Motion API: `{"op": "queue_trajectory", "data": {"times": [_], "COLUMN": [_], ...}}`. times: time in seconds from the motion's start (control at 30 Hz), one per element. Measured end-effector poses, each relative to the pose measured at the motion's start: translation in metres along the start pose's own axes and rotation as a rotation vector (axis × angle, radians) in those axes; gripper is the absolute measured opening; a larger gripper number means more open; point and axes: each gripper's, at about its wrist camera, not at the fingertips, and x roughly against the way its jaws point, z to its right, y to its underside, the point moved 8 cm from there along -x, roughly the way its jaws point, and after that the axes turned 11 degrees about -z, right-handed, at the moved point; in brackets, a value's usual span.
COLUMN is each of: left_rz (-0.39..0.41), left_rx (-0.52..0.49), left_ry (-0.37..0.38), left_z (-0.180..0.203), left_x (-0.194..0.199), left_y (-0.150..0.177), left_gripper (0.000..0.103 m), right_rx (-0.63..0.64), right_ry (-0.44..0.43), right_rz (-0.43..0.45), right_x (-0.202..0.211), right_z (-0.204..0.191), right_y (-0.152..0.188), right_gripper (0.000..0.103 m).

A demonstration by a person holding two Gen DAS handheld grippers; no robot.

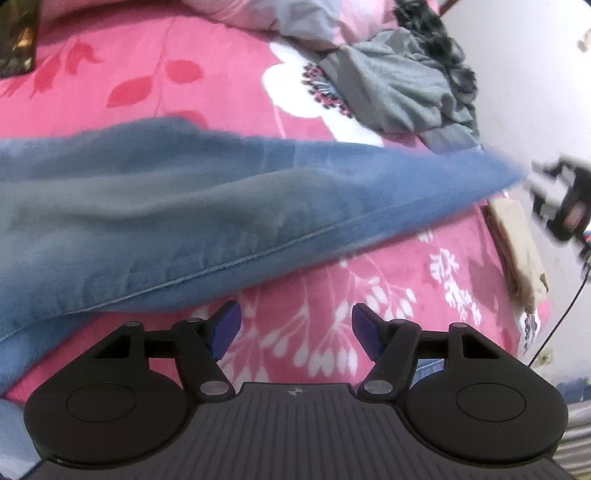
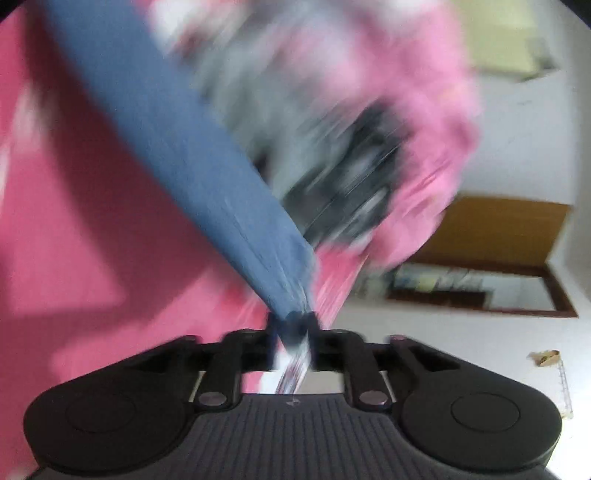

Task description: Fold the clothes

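Note:
A blue garment stretches across the pink floral bedsheet, its hemmed edge running up to the right. My left gripper hovers just in front of that hem, open, with only the bedsheet showing between its blue pads. At the far right edge my right gripper is blurred at the garment's pulled-out tip. In the right wrist view the blue garment narrows to a bunched corner that runs into my right gripper, whose jaws stand close together and pinch the cloth. That view is heavily motion-blurred.
A heap of grey and dark clothes lies at the back right of the bed, beside a pink and grey blanket. A beige folded item sits at the bed's right edge by the white wall. A dark object is at top left.

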Motion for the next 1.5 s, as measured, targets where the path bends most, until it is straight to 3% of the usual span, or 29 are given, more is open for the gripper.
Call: {"op": "queue_trajectory", "data": {"times": [0.1,0.2,0.23,0.33,0.4,0.43,0.5,0.63,0.83,0.97,1.07,1.17,1.3,1.33,1.4,1.5], "left_rz": [0.006,0.036,0.049,0.099,0.148,0.175,0.239,0.333,0.358,0.337,0.351,0.353,0.328,0.321,0.312,0.318], "left_rx": [0.11,0.279,0.34,0.539,0.654,0.701,0.794,0.93,0.947,0.938,0.957,0.943,0.873,0.867,0.873,0.894], "left_ry": [0.009,0.044,0.057,0.093,0.1,0.095,0.089,0.127,0.159,0.126,0.126,0.127,0.139,0.137,0.126,0.124], "left_z": [-0.019,-0.045,-0.054,-0.081,-0.098,-0.105,-0.12,-0.137,-0.133,-0.139,-0.145,-0.147,-0.141,-0.14,-0.143,-0.148], "left_x": [0.006,0.017,0.02,0.028,0.032,0.034,0.038,0.043,0.051,0.054,0.058,0.065,0.075,0.075,0.074,0.075], "left_y": [0.002,0.009,0.012,0.021,0.026,0.027,0.03,0.035,0.043,0.056,0.057,0.054,0.052,0.054,0.057,0.06], "left_gripper": [0.067,0.067,0.067,0.067,0.067,0.067,0.067,0.065,0.064,0.064,0.064,0.064,0.065,0.065,0.065,0.065], "right_rx": [-0.059,-0.355,-0.526,-1.063,-1.318,-1.43,-1.629,-1.949,-2.153,-2.206,-2.201,-2.186,-2.086,-2.057,-2.0,-2.056], "right_ry": [-0.084,-0.263,-0.422,-1.017,-1.268,-1.352,-1.429,-1.471,-1.401,-1.353,-1.343,-1.344,-1.271,-1.254,-1.234,-1.305], "right_rz": [-0.137,-0.215,-0.231,-0.257,-0.327,-0.365,-0.431,-0.446,-0.4,-0.436,-0.415,-0.278,-0.151,-0.166,-0.302,-0.505], "right_x": [-0.018,-0.005,0.002,0.022,0.022,0.02,0.008,-0.02,-0.036,-0.05,-0.055,-0.046,-0.035,-0.035,-0.046,-0.059], "right_z": [-0.023,-0.01,-0.007,-0.013,-0.034,-0.045,-0.069,-0.088,-0.078,-0.084,-0.077,-0.044,0.002,0.004,-0.014,-0.056], "right_y": [0.018,0.025,0.025,0.015,0.007,0.005,0.004,0.006,0.022,0.03,0.026,0.026,0.026,0.026,0.03,0.039], "right_gripper": [0.033,0.039,0.04,0.046,0.046,0.046,0.046,0.047,0.04,0.036,0.005,0.004,0.003,0.004,0.005,0.008]}}
